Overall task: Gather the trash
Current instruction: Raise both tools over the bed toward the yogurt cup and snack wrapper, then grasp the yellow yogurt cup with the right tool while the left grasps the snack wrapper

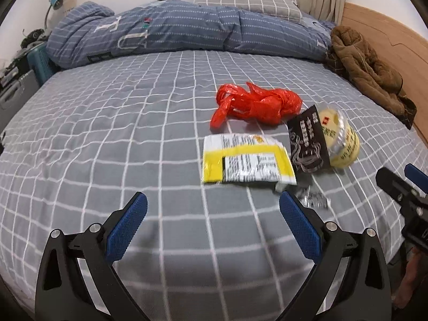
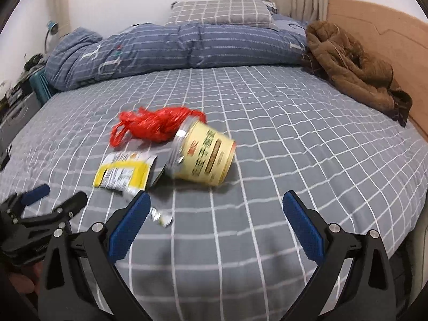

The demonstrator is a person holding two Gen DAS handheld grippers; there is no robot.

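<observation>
A small heap of rubbish lies near the middle of a bed point(image 1: 107, 123) covered in a grey sheet with a white grid. Going left to right in the left wrist view: a flat, glossy yellow-and-white packet point(image 1: 247, 159) printed with small text; behind it a crumpled red plastic bag point(image 1: 254, 104), thin and twisted with loose handle loops; a black foil sachet point(image 1: 309, 140) leaning on a pale yellow round tub point(image 1: 343, 140) that lies tipped on its side; and just in front of the packet, a scrap of clear crinkled wrapper point(image 1: 315, 200).

The left gripper point(image 1: 212, 210) hovers over the sheet just short of the packet, its blue ribbed pads spread wide with nothing between them. The right gripper point(image 2: 216, 208) is likewise wide apart and empty, near the tub.

The right wrist view shows the tub's point(image 2: 203, 155) printed side and clear lid, which the sachet partly hides in the other view; there the sachet is only a dark sliver behind the packet point(image 2: 124, 172), and the red bag point(image 2: 155, 124) sits just behind the tub.

A rumpled blue striped quilt point(image 1: 174, 29) and a brown padded jacket point(image 1: 366, 67) lie along the far side, the jacket against a wooden headboard point(image 1: 396, 40).
</observation>
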